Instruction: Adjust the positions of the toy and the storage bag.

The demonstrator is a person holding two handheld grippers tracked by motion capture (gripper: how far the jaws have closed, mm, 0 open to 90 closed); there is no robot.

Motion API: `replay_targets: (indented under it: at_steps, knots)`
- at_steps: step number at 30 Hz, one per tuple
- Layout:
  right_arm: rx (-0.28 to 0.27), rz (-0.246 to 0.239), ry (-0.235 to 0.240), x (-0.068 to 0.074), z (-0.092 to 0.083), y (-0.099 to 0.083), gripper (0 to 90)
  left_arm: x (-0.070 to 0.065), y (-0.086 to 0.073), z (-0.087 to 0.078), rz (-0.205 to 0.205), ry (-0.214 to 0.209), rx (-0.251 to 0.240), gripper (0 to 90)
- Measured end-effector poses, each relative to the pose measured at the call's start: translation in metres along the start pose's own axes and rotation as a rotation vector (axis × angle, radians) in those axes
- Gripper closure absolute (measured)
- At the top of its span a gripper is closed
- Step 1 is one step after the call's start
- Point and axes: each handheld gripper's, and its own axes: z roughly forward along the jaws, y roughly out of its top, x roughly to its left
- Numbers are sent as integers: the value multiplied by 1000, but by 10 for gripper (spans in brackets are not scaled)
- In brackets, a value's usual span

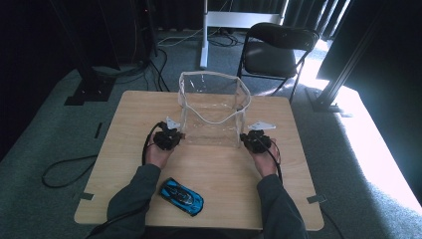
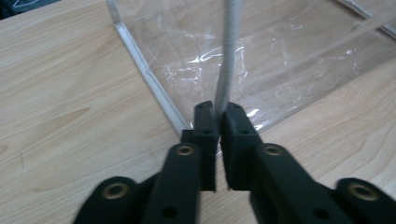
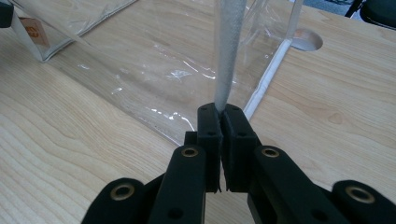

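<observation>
High view: clear plastic bag (image 1: 214, 112) stands open at table (image 1: 134, 107) centre, its mouth upward. Left gripper (image 1: 168, 139) sits at the bag's 8 o'clock corner, right gripper (image 1: 255, 141) at its 4 o'clock corner. Blue toy car (image 1: 181, 196) lies near the front edge, at 7 o'clock from the bag, well apart from it.

Left gripper view: jaws pinched on the bag's white rim (image 2: 226, 65), which runs up to 12 o'clock; clear film spreads behind.

Right gripper view: jaws likewise clamped on the white rim (image 3: 228, 51), film to 10 o'clock.

Judgement: bag looks light, floppy, slippery film; creases and sags easily. The rim is the stiffest part, so it is the best hold; two-corner grip should keep the mouth open.
</observation>
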Motion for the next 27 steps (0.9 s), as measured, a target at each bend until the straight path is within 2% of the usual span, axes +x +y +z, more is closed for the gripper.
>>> replay_targets:
  at_steps: [4,9,19,27]
  knots:
    - [-2,-6,-1,0,0,-1,871,-1,-1,-2,-4,2,2,874]
    - [-5,-23,8,4,-2,-2,871,-2,-5,-7,15,13,10,875]
    - [-3,-69,28,16,-7,-5,871,-1,-15,-18,3,11,9,874]
    - [-2,-77,42,20,-9,-7,871,-2,-21,-25,9,11,12,874]
